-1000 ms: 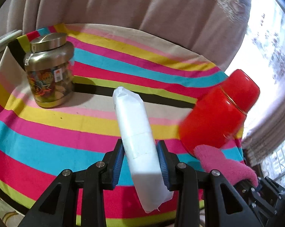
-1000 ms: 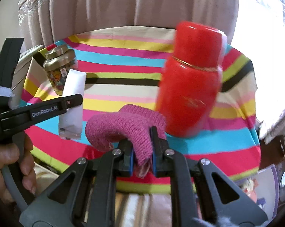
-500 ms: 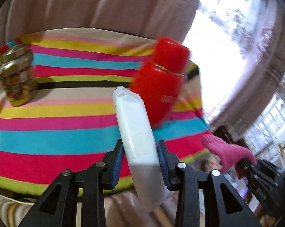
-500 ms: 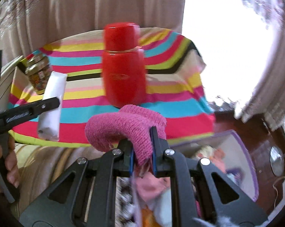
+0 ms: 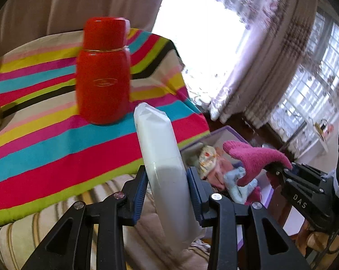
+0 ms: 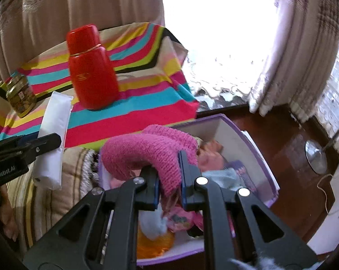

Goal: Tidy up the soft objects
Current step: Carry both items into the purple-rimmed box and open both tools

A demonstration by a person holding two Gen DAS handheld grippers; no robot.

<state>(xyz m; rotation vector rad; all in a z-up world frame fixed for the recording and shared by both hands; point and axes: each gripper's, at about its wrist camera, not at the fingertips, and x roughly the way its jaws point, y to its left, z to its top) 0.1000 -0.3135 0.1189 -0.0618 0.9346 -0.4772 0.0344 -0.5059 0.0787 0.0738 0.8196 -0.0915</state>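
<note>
Right gripper (image 6: pixel 169 183) clamping the pink knit glove (image 6: pixel 146 150) and left gripper (image 5: pixel 167 193) squeezing the white tissue pack (image 5: pixel 162 157) are now swinging off the striped table (image 5: pixel 45 139) toward the purple-rimmed bin (image 6: pixel 257 155), so drop-off is likely next.

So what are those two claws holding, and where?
Left gripper pinches the white packet near its lower end; right gripper clamps the pink knitted glove near its cuff.

Daylight blows out the window (image 5: pixel 205 51) (pure white glare), while fisheye edges bend and darken, slightly motion-blurred.
</note>
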